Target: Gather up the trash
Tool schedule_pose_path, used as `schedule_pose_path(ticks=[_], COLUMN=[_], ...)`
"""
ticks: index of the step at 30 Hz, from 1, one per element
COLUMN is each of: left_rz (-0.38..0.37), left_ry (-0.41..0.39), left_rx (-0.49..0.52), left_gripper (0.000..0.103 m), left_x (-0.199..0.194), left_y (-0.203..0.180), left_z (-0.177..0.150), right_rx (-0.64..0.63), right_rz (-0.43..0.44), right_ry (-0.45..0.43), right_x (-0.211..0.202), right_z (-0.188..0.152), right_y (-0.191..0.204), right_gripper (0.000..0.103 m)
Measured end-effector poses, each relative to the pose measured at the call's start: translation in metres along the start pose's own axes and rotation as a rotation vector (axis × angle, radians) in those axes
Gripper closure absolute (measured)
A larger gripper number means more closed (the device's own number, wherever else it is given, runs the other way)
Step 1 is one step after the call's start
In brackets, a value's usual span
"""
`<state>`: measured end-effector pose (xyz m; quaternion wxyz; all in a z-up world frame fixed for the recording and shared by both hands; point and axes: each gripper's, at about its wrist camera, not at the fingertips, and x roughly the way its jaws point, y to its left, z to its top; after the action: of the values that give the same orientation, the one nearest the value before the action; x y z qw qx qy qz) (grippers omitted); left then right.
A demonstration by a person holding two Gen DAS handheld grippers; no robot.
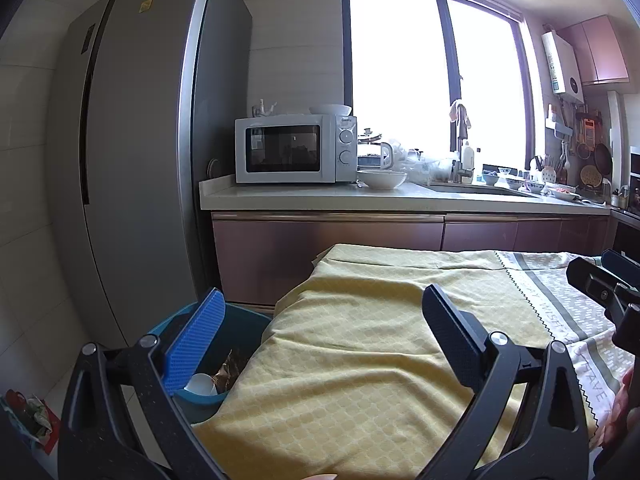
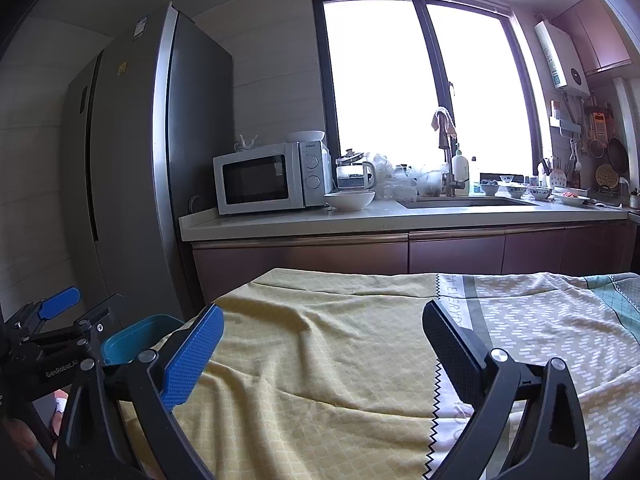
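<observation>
Below left tool, blue bin with trash; both tools spread, empty.

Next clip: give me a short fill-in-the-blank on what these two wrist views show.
1. Both the left gripper and the right gripper are ____.
2. The bin beside the table is ____ in colour.
3. The bowl sits on top of the ____.

Missing words: open; blue; microwave

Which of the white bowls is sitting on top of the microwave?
The smaller white bowl rests on the microwave. The wider white bowl sits lower, on the countertop to the microwave's right.
</observation>
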<state>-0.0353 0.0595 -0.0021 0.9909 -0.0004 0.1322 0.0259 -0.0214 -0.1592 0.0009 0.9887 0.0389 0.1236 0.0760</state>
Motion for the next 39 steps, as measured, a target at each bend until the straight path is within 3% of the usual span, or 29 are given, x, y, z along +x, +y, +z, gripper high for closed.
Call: schedule_pose_path(ticks=[39], left_rz=[0.007], left_ry=[-0.025], left_rx=[0.01], left_gripper=[0.006], left_x=[0.0043], left_y=[-0.0079], left_z=[-0.0019], right_rx=[0.011], right_rz=[-0.014], right_ry=[-0.017], right_x=[-0.0036], right_z=[0.0039], right_y=[-0.0105], right_gripper=[0.007])
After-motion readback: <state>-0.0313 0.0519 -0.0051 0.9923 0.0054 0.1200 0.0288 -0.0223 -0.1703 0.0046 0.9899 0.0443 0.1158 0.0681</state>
